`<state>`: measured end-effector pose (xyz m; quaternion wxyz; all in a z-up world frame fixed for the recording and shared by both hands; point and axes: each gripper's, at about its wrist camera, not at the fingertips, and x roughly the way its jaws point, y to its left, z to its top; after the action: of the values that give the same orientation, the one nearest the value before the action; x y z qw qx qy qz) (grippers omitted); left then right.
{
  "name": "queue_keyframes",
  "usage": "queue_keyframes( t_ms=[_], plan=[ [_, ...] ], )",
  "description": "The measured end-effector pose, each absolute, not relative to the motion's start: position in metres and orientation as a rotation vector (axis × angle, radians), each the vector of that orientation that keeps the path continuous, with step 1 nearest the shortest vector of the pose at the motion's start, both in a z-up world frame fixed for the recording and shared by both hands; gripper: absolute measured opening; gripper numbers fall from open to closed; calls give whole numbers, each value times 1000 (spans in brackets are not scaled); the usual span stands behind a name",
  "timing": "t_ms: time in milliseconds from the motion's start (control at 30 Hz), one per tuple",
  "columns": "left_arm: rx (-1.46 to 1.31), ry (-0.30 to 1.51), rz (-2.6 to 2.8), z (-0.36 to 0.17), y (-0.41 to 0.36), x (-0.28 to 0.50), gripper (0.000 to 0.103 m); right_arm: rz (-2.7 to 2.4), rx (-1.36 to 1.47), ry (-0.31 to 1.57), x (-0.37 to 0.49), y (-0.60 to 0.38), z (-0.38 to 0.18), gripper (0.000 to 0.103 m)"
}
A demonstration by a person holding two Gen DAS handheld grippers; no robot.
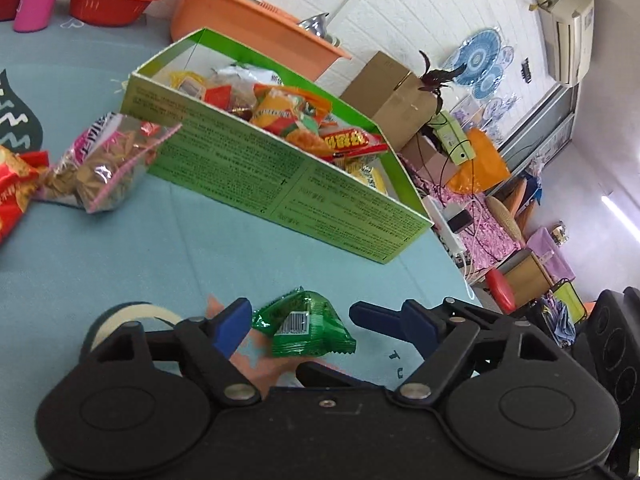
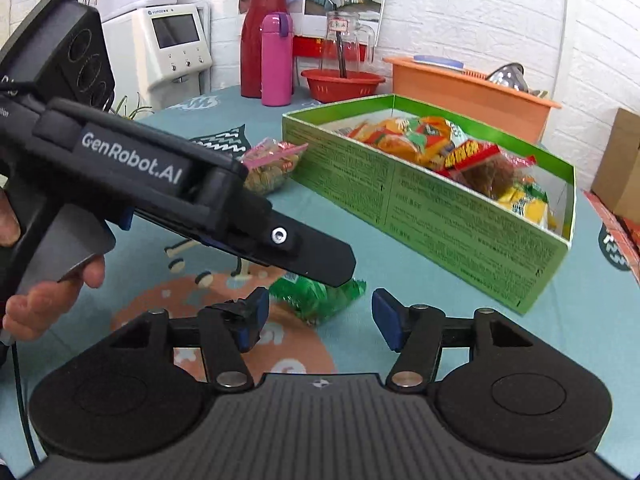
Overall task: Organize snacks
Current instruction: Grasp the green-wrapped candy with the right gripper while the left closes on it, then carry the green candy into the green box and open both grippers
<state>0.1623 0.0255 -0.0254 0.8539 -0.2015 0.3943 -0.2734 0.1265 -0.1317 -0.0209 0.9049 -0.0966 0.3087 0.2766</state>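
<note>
White brick walls close in a crowded room, and a round worktop under a teal printed cloth takes up the middle of it. On that sits a long green box, open-topped and already heaped with bright snack packs, one end close to the worktop's rim. A clear bag of biscuits lies against the box's near corner. Nearer me lies the small green packet, flat on the cloth, well clear of the box.

Both tools bear on it. The left tool stands wide with the packet between its fingers; whether a pad touches the wrapper I can't quite tell. The right tool is wide too and holds nothing.

That packet looks light, crinkly and slippery, soft in the belly; I'd pinch across the middle, gently. Bare cloth lies between packet and box, though the box wall needs clearing from above.
</note>
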Motion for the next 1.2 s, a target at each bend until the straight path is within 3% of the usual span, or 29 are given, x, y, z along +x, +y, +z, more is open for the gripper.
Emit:
queue_keyframes(
  t_ms=[200, 267, 300, 333, 433, 833, 1167, 1200],
  plan=[
    [-398, 862, -552, -32, 17, 169, 96, 570, -177, 645, 132, -131, -26, 93],
    [-396, 867, -543, -34, 15, 170, 72, 575, -172, 643, 134, -130, -27, 91],
    [-391, 876, -545, -35, 13, 171, 45, 579, -169, 643, 135, -130, -28, 86],
    [-386, 869, -543, -36, 12, 171, 51, 579, -165, 645, 136, -130, -29, 80],
    [-377, 855, -524, -33, 10, 167, 52, 565, -185, 629, 136, -129, -29, 65],
    [-293, 660, -627, 43, -34, 192, 53, 443, -179, 397, 141, -166, 25, 64],
    [-288, 658, -699, 36, -79, 251, 53, 309, -160, 370, 185, -206, 28, 65],
    [-274, 662, -692, 32, -81, 254, 59, 308, -154, 373, 189, -208, 25, 65]
  ],
)
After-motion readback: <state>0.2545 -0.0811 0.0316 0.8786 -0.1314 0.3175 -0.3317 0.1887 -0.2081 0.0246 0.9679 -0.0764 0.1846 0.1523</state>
